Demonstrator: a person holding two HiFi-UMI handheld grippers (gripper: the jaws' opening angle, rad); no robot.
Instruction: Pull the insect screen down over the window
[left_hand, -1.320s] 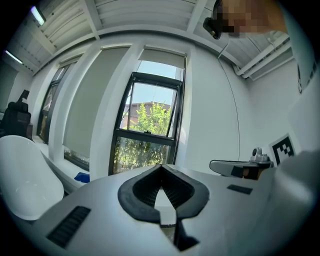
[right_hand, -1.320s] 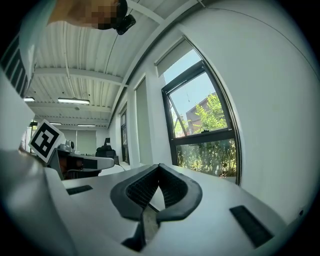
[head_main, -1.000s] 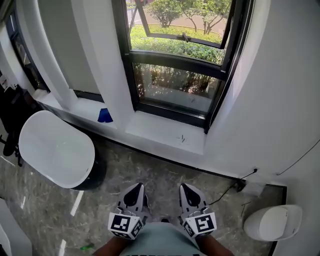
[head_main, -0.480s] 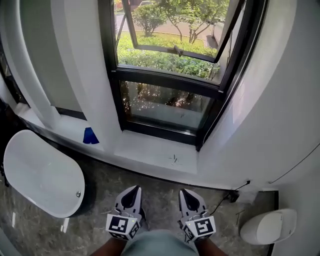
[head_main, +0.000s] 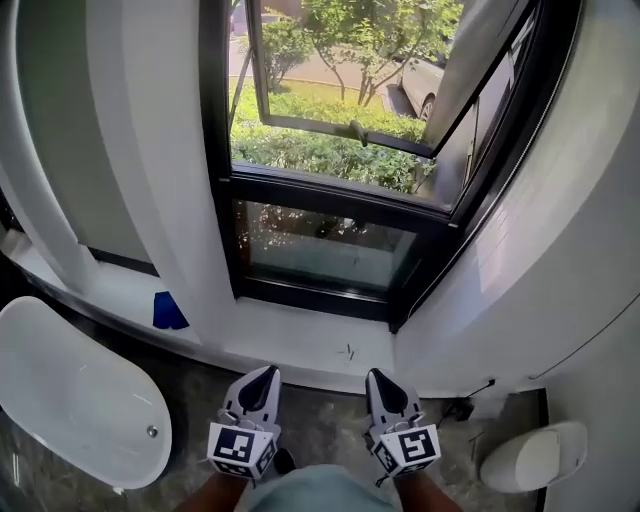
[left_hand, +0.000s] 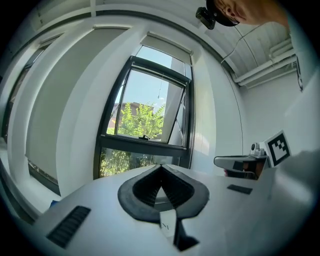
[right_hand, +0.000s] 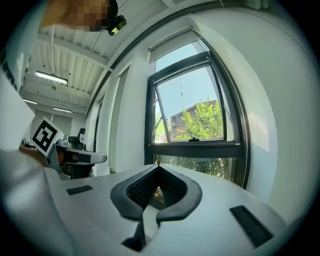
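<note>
Insect screen (right_hand: 175, 42) appears to sit rolled up in a pale box across the top of the window, with a thin cord (right_hand: 181, 85) hanging from it over the glass.

Head view: the black-framed window (head_main: 340, 150) has its upper sash tilted outward above a fixed lower pane, and greenery and a car (head_main: 425, 85) show outside. Below it runs a white sill (head_main: 300, 345) bearing a small blue object (head_main: 168, 312). The floor (head_main: 330, 425) is grey marbled stone. A white bathtub (head_main: 70, 400) stands at the left and a white toilet (head_main: 535, 455) at the right, with a dark cable (head_main: 462, 408) at the wall's foot. The left gripper (head_main: 268, 370) and the right gripper (head_main: 372, 374) point at the sill, well short of the window.

Left gripper view: its jaws meet at the tips with nothing between them. A small white tag (left_hand: 166, 226) bears a mark too small to read.

Right gripper view: its jaws are likewise pressed together and empty. Strip lights (right_hand: 55, 77) hang from the ceiling. The only other print is the black-and-white squares on the grippers' cubes.
</note>
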